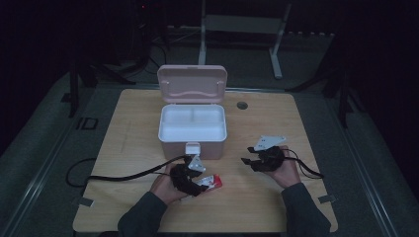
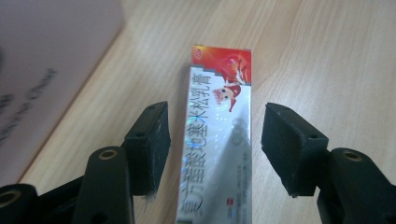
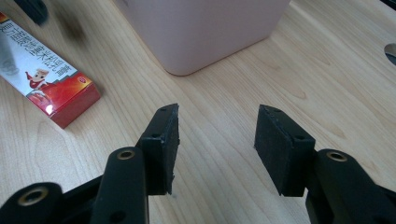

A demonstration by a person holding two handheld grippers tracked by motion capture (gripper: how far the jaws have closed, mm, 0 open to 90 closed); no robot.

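Left tongs (image 2: pixel 215 140) are straddling the carton (image 2: pixel 217 140) near the case (image 1: pixel 192 129), jaws open, nothing gripped, while our right tongs (image 3: pixel 217 149) are idling open; we judge gripping and packing remain.

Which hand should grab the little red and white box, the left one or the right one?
Left, probably. The left gripper already has its open fingers on both sides of the ointment box. The right gripper is open over bare table, away from the box.
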